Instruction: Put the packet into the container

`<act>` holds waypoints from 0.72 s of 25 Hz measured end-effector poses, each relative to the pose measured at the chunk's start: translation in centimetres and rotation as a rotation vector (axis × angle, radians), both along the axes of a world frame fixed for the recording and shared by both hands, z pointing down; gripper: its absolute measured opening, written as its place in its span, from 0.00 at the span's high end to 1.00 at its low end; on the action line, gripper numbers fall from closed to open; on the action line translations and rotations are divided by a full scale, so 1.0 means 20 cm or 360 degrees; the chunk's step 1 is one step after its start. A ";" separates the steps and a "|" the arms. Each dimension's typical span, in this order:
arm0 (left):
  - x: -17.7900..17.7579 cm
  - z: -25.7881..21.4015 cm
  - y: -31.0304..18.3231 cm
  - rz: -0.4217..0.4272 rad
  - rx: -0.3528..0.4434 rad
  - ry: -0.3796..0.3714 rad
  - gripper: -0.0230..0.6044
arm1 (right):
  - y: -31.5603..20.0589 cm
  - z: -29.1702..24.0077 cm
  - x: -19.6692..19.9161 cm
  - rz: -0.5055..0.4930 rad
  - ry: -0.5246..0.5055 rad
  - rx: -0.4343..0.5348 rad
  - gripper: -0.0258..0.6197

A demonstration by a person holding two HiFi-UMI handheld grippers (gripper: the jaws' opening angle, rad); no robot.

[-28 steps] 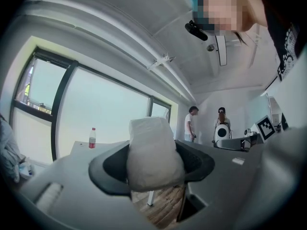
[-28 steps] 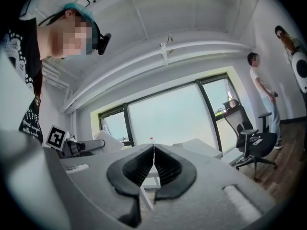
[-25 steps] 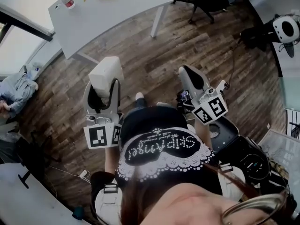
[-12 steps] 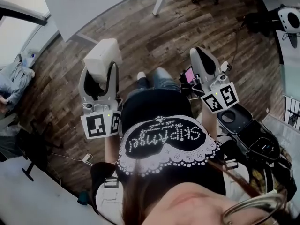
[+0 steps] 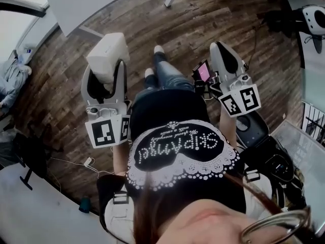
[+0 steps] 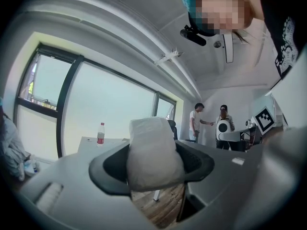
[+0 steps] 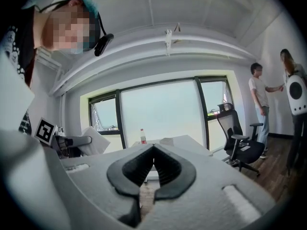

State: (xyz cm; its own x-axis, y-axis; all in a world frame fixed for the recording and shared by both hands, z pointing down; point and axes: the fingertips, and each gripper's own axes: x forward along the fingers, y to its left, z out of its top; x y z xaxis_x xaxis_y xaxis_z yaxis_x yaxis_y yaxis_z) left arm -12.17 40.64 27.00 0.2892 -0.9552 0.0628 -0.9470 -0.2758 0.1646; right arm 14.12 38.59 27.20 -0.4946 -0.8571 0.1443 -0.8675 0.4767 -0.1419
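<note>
The left gripper (image 5: pixel 106 71) pinches a soft white plastic packet (image 6: pixel 152 150) between its widely parted grey jaws, holding it level above the brown wood-plank floor (image 5: pixel 167 29). Beside it, the right gripper (image 7: pixel 153 151) is empty, its jaw tips pressed together. Farther off stands a white rectangular table (image 5: pixel 86 1) bearing a clear red-capped plastic bottle (image 6: pixel 100 133). Two people (image 6: pixel 195 122) stand by the far wall.
</note>
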 end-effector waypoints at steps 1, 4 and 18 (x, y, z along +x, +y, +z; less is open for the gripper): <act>0.00 0.01 -0.02 -0.0005 -0.0002 -0.0004 0.52 | -0.03 0.01 0.00 -0.0004 -0.0004 -0.0008 0.96; 0.00 0.02 -0.07 -0.0027 -0.0008 -0.0013 0.52 | -0.12 0.03 0.01 -0.0017 -0.0017 -0.0021 0.96; 0.13 0.00 -0.57 -0.0159 0.0023 -0.0063 0.53 | -0.74 0.04 0.06 -0.0177 -0.0057 0.0002 0.96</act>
State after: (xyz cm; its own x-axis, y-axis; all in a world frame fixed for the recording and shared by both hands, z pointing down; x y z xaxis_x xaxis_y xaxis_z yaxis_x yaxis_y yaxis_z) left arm -9.50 29.32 26.92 0.1901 -0.9800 0.0583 -0.9756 -0.1819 0.1231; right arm 15.35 23.86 28.09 -0.5916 -0.7967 0.1237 -0.8035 0.5701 -0.1712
